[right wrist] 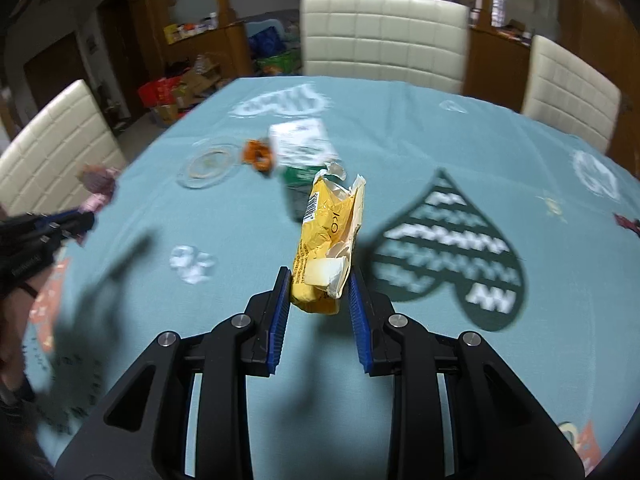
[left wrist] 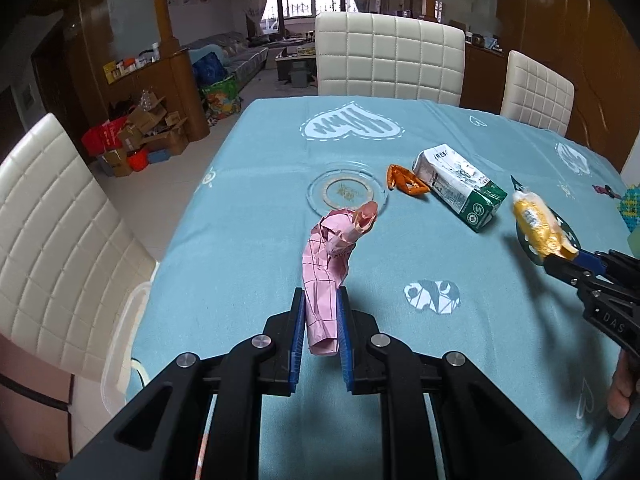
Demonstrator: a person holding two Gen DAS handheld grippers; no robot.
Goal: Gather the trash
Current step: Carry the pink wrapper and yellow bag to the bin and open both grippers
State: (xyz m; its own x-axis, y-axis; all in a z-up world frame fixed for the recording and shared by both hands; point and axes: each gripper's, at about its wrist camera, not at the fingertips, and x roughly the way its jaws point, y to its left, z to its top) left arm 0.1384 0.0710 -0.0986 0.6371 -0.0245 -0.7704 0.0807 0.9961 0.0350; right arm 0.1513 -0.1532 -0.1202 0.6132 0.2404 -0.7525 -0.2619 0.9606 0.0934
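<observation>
My left gripper is shut on a crumpled pink checked wrapper and holds it above the blue tablecloth. A torn yellow wrapper sits pinched between the blue pads of my right gripper, also lifted off the cloth. From the left wrist view the right gripper shows at the right edge with the yellow wrapper. On the table lie a white and green milk carton on its side and an orange wrapper beside it.
A clear glass dish stands mid-table behind the pink wrapper. White padded chairs ring the table, one at the left. A clear plastic bin shows at the table's left edge. Boxes and bags lie on the floor.
</observation>
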